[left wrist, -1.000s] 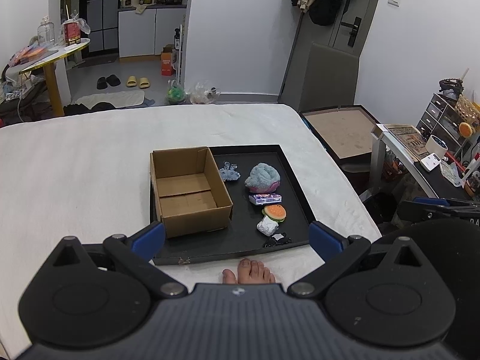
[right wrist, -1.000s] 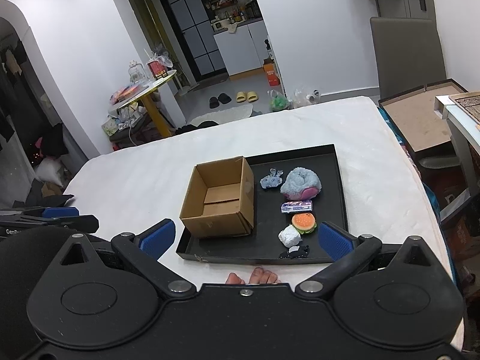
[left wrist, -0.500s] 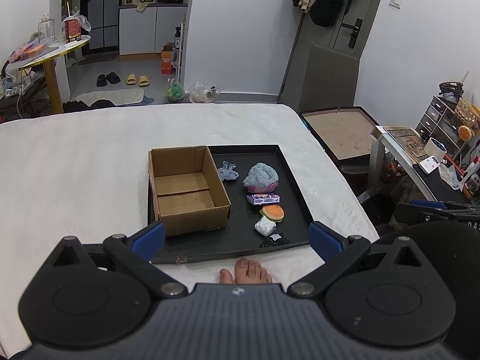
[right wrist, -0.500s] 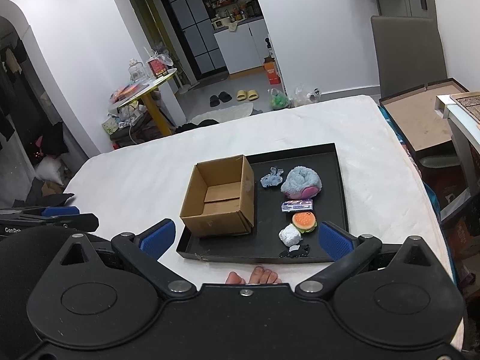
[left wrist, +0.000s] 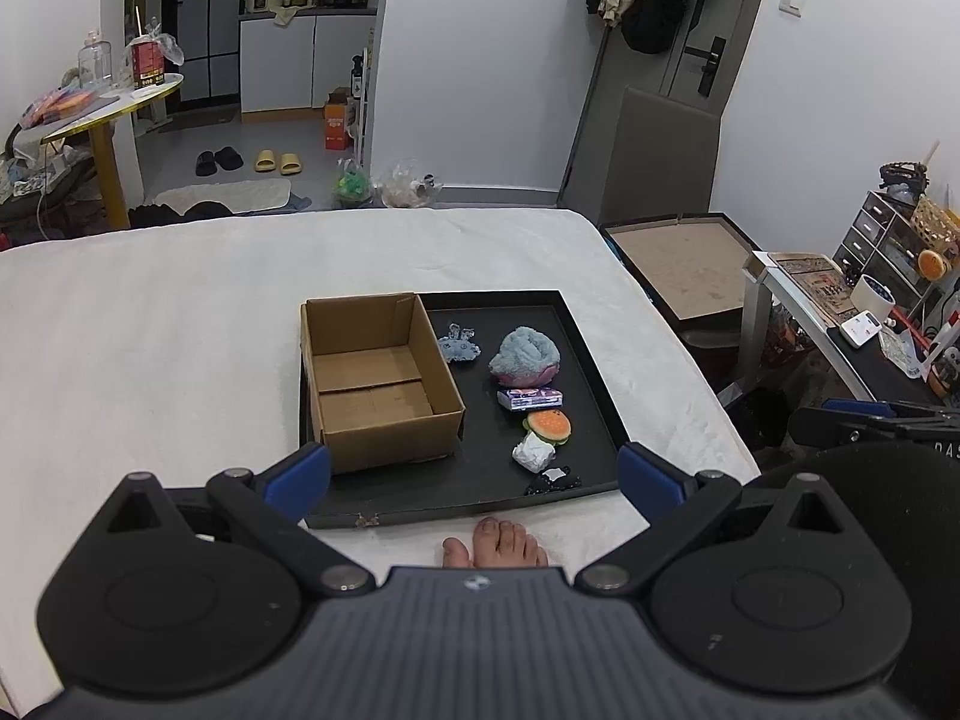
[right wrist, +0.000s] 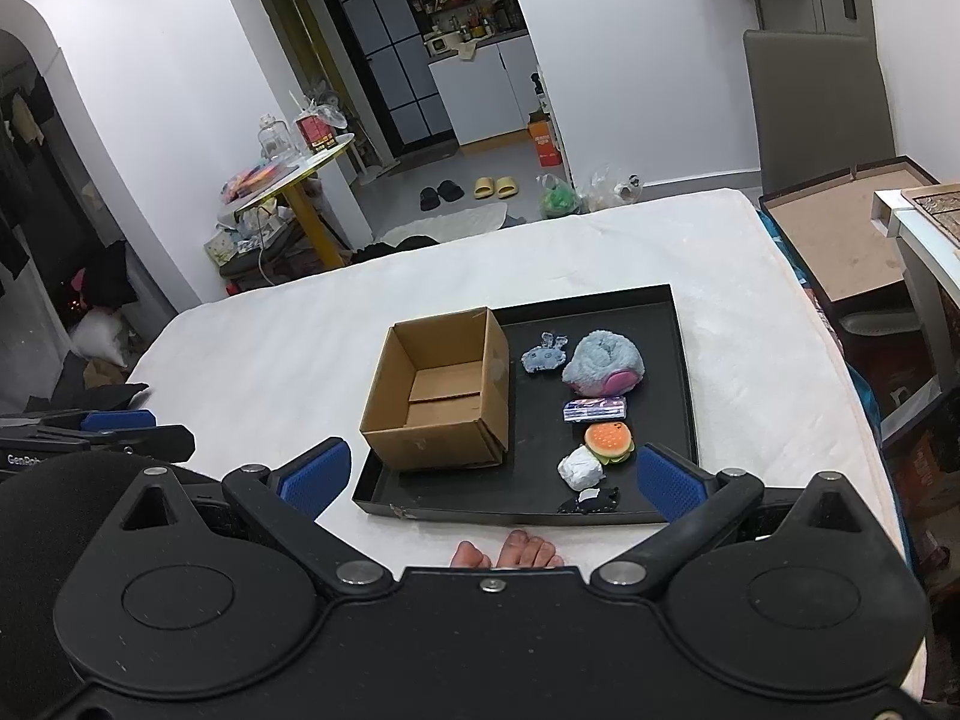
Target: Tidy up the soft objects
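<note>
A black tray (left wrist: 591,360) (right wrist: 684,372) lies on a white bed. In its left half stands an open empty cardboard box (left wrist: 375,378) (right wrist: 441,399). To its right lie a small blue soft toy (left wrist: 459,348) (right wrist: 545,355), a fluffy blue-pink plush (left wrist: 526,355) (right wrist: 605,363), a purple packet (left wrist: 530,399) (right wrist: 594,408), a burger toy (left wrist: 549,423) (right wrist: 608,440), a white lump (left wrist: 533,453) (right wrist: 579,468) and a small black piece (left wrist: 553,480) (right wrist: 589,500). My left gripper (left wrist: 474,477) and right gripper (right wrist: 489,474) are open and empty, held above the tray's near edge.
The person's toes (left wrist: 498,546) rest on the bed (left wrist: 150,324) just before the tray. A framed board (left wrist: 684,264) and a cluttered desk (left wrist: 870,324) stand to the right of the bed. A round yellow table (right wrist: 288,174) is at the far left.
Both views shifted only slightly; the grippers stay open and nothing on the tray has moved.
</note>
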